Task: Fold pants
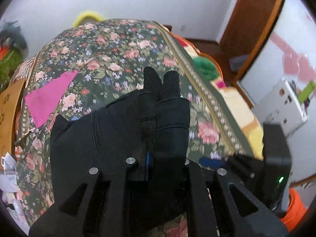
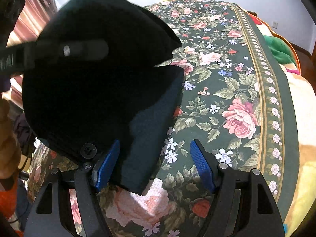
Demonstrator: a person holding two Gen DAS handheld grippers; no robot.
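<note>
The black pants (image 1: 110,130) hang bunched over my left gripper (image 1: 151,154), which is shut on the fabric; the cloth covers both fingers, with two dark tips poking up. In the right wrist view the pants (image 2: 94,83) are lifted above the floral bedspread (image 2: 227,90), with a button at their lower edge. My right gripper (image 2: 156,164) is open; its blue pads (image 2: 201,164) stand wide apart, and a flap of the pants hangs down between them next to the left pad. The left gripper's body crosses the pants at the upper left.
A pink cloth (image 1: 49,98) lies on the bedspread (image 1: 118,49) at left. A yellow and green blanket (image 1: 237,106) runs along the bed's right edge. A wooden board (image 1: 7,118) and clutter sit at left; a wooden door frame (image 1: 256,29) at right.
</note>
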